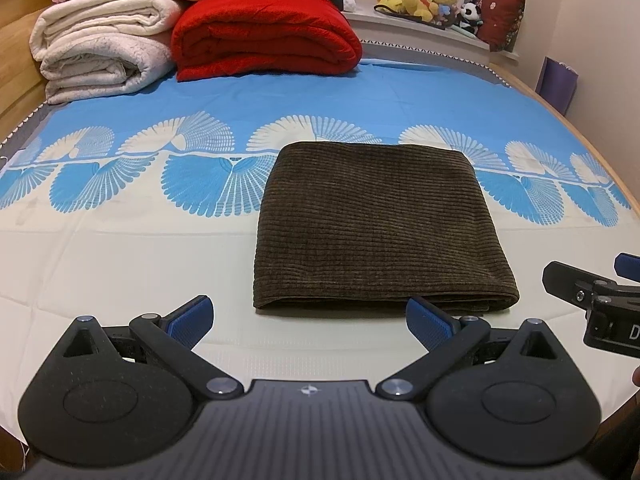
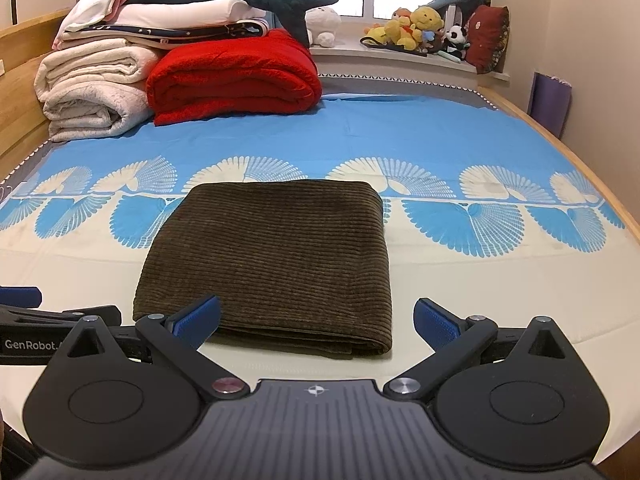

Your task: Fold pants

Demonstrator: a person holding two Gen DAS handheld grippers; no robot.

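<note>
The brown corduroy pants (image 1: 376, 224) lie folded into a flat rectangle on the bed, with the layered edge toward me; they also show in the right wrist view (image 2: 272, 256). My left gripper (image 1: 308, 318) is open and empty, just short of the near edge of the pants, to their left. My right gripper (image 2: 316, 320) is open and empty, just in front of the pants' near right corner. The right gripper's side shows at the right edge of the left wrist view (image 1: 596, 292).
The bed sheet (image 1: 120, 264) is cream near me and blue with white fan patterns farther off. A folded red blanket (image 1: 264, 36) and stacked white blankets (image 1: 100, 48) sit at the far left. Plush toys (image 1: 432, 0) line the window sill. A wooden bed frame (image 2: 560, 144) runs along the right.
</note>
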